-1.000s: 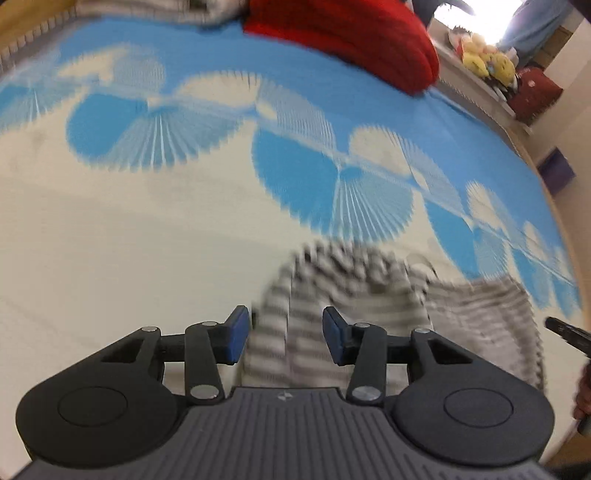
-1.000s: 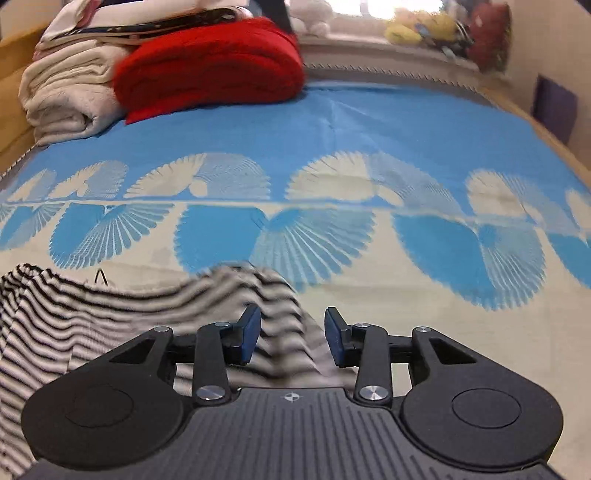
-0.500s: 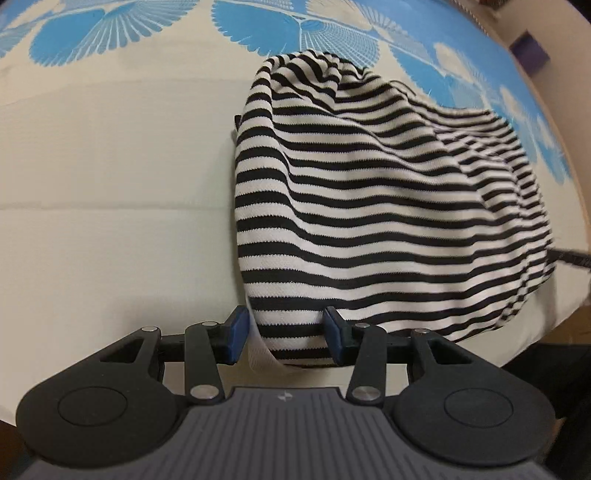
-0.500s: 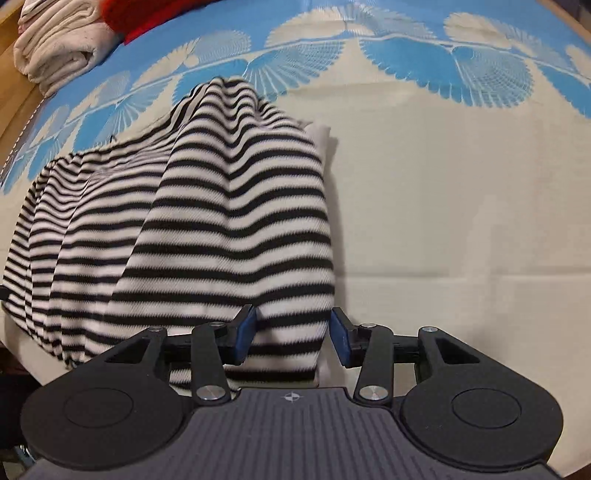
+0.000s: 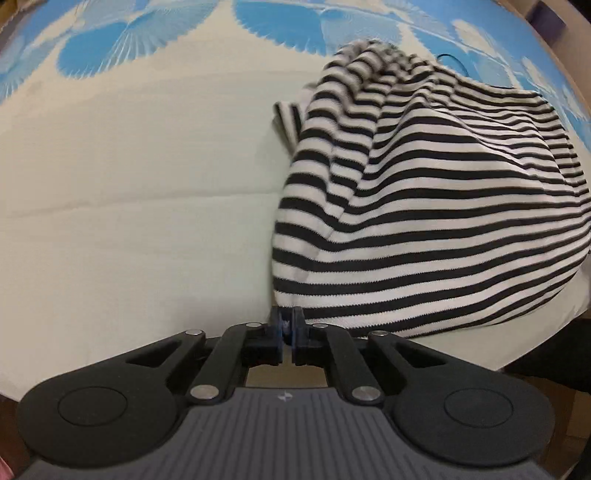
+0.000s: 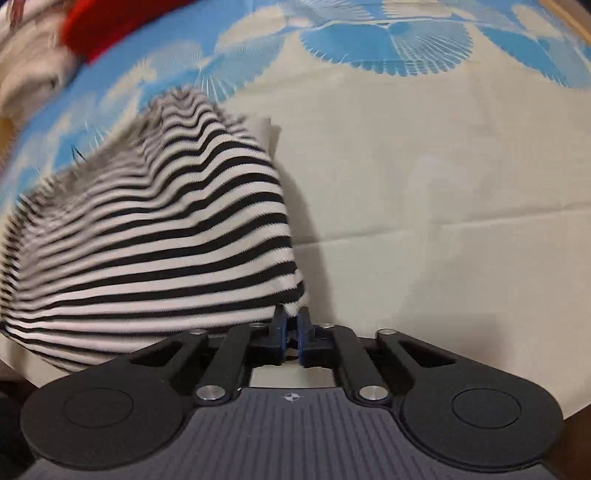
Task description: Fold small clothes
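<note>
A black-and-white striped garment (image 5: 424, 206) lies bunched on the bed near its front edge. It also shows in the right wrist view (image 6: 155, 236). My left gripper (image 5: 287, 325) is shut on the garment's near left corner. My right gripper (image 6: 291, 325) is shut on its near right corner, with a tuft of striped cloth between the blue pads. The cloth rises in a hump between the two grippers.
The bed cover (image 5: 129, 206) is cream near me, with blue fan patterns (image 6: 388, 40) farther back. A red blanket (image 6: 110, 26) and pale folded towels (image 6: 26, 74) lie at the far left. The bed's front edge (image 5: 546, 332) runs just under the garment.
Both grippers have closed from open onto the garment's near corners. The garment has shifted and bunched up; the right wrist view is blurred with motion.
</note>
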The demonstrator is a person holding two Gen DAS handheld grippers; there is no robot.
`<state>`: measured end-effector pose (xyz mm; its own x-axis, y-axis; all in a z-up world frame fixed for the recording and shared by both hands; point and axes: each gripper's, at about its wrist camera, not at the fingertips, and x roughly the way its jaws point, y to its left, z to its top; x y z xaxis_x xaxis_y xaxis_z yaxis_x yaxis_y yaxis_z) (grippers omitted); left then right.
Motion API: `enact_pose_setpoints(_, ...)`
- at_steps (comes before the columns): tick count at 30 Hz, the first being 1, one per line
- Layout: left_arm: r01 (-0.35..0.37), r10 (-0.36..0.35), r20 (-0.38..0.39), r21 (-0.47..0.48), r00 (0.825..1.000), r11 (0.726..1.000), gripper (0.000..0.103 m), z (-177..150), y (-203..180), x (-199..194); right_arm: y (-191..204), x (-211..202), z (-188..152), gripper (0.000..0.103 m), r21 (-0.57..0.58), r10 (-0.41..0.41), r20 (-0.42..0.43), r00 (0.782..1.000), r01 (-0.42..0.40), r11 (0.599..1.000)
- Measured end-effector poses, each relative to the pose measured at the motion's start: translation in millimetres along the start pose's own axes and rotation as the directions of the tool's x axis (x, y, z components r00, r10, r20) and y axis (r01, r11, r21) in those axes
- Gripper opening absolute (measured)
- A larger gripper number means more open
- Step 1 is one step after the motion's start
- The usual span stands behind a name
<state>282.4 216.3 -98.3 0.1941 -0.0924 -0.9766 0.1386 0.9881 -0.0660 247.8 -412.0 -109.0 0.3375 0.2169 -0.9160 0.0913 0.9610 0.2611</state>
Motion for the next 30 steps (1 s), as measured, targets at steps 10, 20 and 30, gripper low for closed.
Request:
enact_pose_setpoints(10, 0.094, -0.094, 0.166, 0.008, 0.982, 0.996, 0.028, 20.3, -21.9, -27.8, 12.8, -4.1, 8.1, 0.021, -0.086, 0.015, 0.051, 0.999, -0.011, 0.996)
enact_pose_setpoints(20, 0.030, -0.024, 0.198, -0.030, 0.980, 0.999, 0.028, 50.5, -27.5, -2.8, 27.1, -10.8, 22.3, 0.035, -0.075, -0.075, 0.194, 0.978, 0.091, 0.993)
enact_pose_setpoints(30, -0.087, 0.119, 0.309, -0.117, 0.944, 0.989, 0.049, 97.3, -39.0, 10.1, 64.2, 11.7, 56.3, 0.045, -0.114, -0.099, 0.309, 0.946, 0.140, 0.984)
